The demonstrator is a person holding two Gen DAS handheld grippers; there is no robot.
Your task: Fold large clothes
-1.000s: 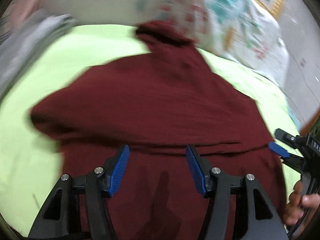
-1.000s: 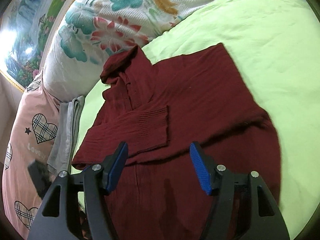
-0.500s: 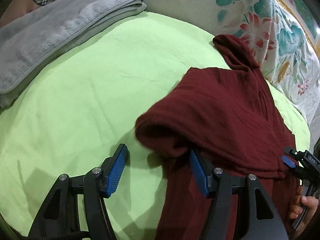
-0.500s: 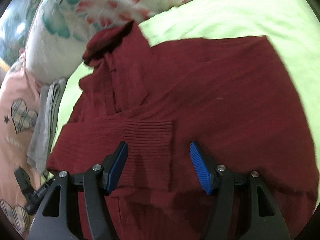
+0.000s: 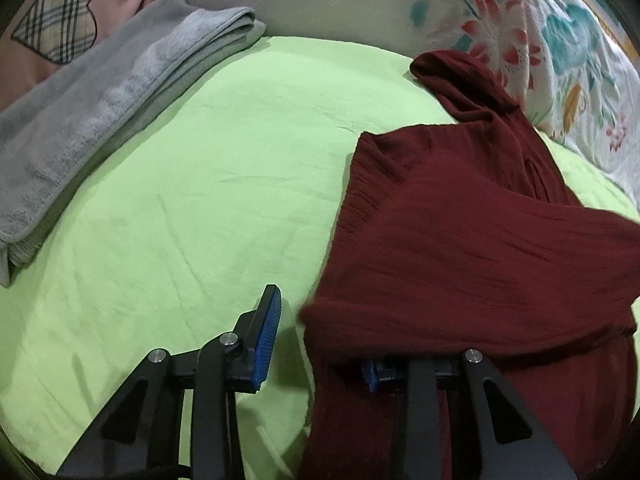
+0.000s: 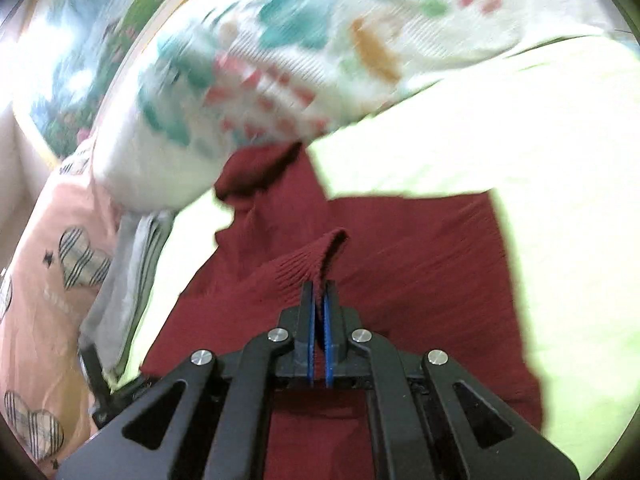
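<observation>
A dark red hooded sweater (image 5: 460,240) lies on the green bed sheet (image 5: 200,200), its hood (image 5: 456,76) against the flowered quilt. My left gripper (image 5: 316,312) is at the sweater's left folded edge with its jaws closing. Its left pad (image 5: 266,336) is bare with a strip of sheet showing beside it, and the fold drapes over the right finger. In the right wrist view my right gripper (image 6: 318,284) is shut on the sleeve's ribbed cuff (image 6: 312,256) and holds it raised above the sweater's body (image 6: 420,280).
A folded grey towel (image 5: 100,100) lies at the sheet's left side. Behind it is a pink pillow with plaid hearts (image 5: 60,12). The flowered quilt (image 5: 540,40) is bunched along the far edge. Bare green sheet (image 6: 520,128) lies to the right of the sweater.
My right gripper has shut on the sleeve cuff and lifted it. My left gripper's jaws have narrowed, and the sweater's folded edge now covers its right finger.
</observation>
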